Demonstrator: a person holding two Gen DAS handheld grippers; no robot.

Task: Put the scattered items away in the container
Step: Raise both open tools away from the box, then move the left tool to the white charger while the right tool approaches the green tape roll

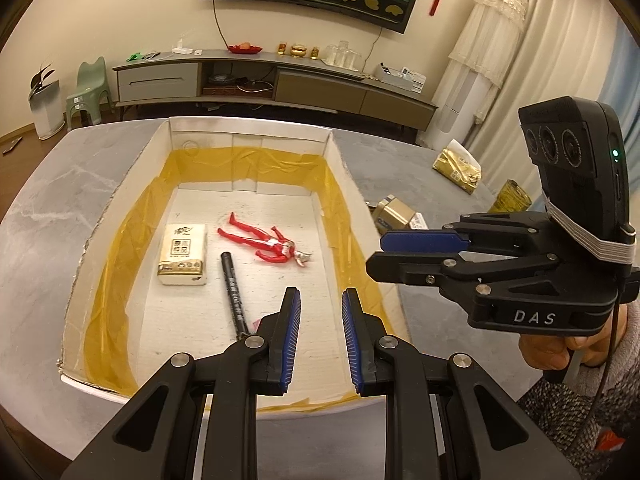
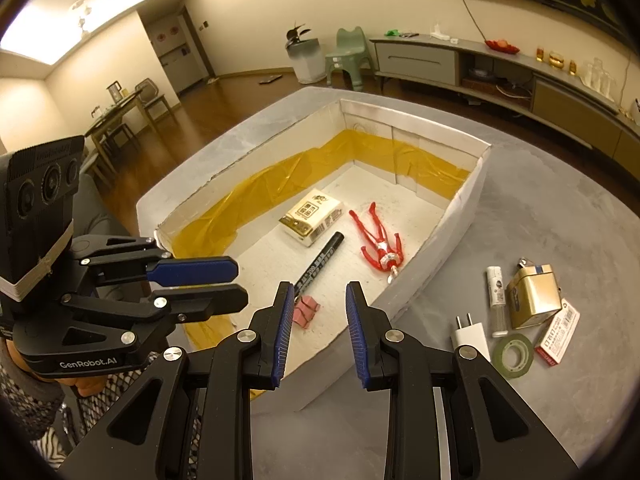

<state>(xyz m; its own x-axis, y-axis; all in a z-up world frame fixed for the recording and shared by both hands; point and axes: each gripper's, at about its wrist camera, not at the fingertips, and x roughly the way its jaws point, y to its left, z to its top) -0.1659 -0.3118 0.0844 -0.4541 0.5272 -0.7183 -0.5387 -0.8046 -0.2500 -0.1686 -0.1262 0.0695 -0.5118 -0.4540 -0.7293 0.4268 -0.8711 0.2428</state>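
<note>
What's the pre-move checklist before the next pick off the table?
1. Right gripper open, nothing held: ok.
2. Left gripper open, nothing held: ok.
3. Box has bare floor beside the tissue pack, marker, figure, eraser: ok.
4. Table items all boxed: not ok. Plug, tape roll, tube, gold box, red-white packet lie outside.
5. Plug free to grasp: ok, nearest the right fingers, uncovered.
6. Further items past the frame edge: cannot tell.

Box with tissue pack, marker, red figure; both grippers, left and right, parted, empty.
</note>
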